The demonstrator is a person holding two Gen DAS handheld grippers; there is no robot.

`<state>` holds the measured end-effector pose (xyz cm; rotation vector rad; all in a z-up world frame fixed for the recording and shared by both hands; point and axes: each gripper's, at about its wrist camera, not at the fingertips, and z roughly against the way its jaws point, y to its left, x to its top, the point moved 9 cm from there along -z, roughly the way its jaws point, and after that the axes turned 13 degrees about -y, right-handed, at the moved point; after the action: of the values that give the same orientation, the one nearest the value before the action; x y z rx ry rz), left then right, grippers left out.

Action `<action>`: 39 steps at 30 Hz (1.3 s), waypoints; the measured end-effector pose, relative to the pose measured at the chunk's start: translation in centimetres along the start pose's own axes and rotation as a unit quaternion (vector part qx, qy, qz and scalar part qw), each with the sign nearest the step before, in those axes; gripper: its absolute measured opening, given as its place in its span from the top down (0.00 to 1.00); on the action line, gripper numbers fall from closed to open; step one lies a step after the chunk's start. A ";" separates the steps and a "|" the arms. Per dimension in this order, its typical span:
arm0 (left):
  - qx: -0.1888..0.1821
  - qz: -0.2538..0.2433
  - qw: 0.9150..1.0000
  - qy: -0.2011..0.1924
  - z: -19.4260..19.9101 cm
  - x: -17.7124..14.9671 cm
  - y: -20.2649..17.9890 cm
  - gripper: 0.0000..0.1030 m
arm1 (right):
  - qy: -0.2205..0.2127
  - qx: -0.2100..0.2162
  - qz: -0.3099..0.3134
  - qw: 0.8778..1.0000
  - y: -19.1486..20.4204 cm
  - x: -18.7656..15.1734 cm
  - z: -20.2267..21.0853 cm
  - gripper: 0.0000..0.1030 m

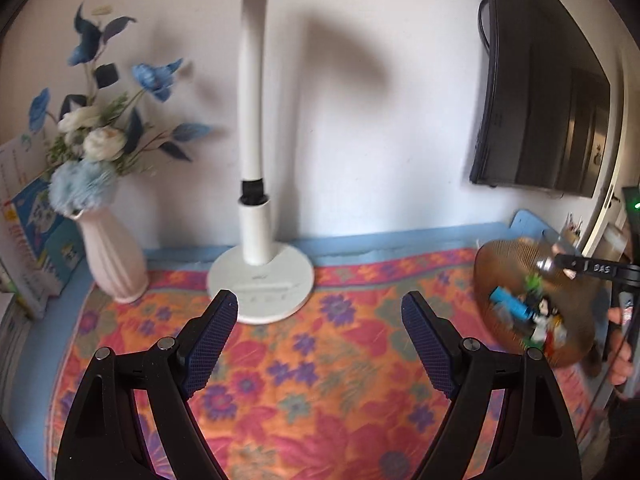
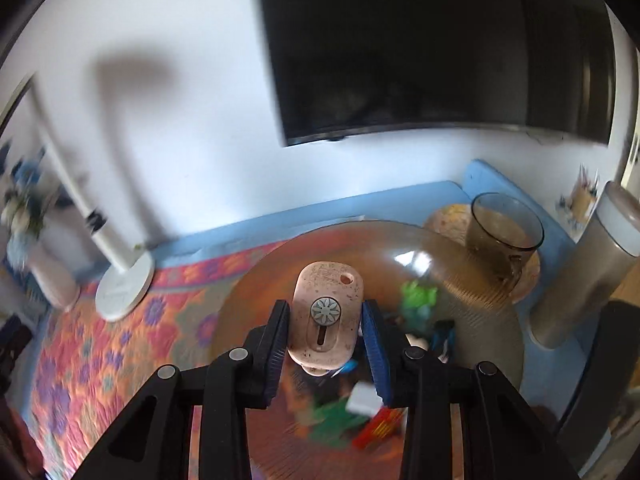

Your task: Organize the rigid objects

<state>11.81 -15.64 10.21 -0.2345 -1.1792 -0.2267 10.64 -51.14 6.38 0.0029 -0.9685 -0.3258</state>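
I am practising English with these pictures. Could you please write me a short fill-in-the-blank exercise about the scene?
1. The right gripper holds a pink oval object above the amber ____ of toys.
2. The left gripper is ____ and holds nothing.
3. The white desk lamp stands on the ____ tablecloth.
4. Left of the lamp, the pink vase holds ____.

Missing words: bowl; open; floral; flowers

Floral tablecloth (image 1: 304, 360), lamp (image 1: 260, 280), vase (image 1: 112, 256), amber bowl (image 2: 480, 300)
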 end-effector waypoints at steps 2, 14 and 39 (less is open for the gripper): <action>-0.002 0.001 1.000 0.003 -0.4 0.0 -0.7 0.19 | 0.003 -0.005 -0.008 1.000 -1.0 0.6 -0.7 0.58; 0.042 0.036 0.998 0.033 1.3 -3.0 4.9 0.19 | -0.006 0.040 0.005 0.999 3.0 -0.4 2.0 0.43; 0.141 0.043 0.983 0.106 0.0 -14.7 12.4 0.19 | 0.031 0.098 0.179 0.979 24.0 -16.6 -3.6 0.41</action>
<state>10.16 -3.05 -4.20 -0.0116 -0.9730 -0.0057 11.33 -24.28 -5.58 0.0177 -0.9165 0.1014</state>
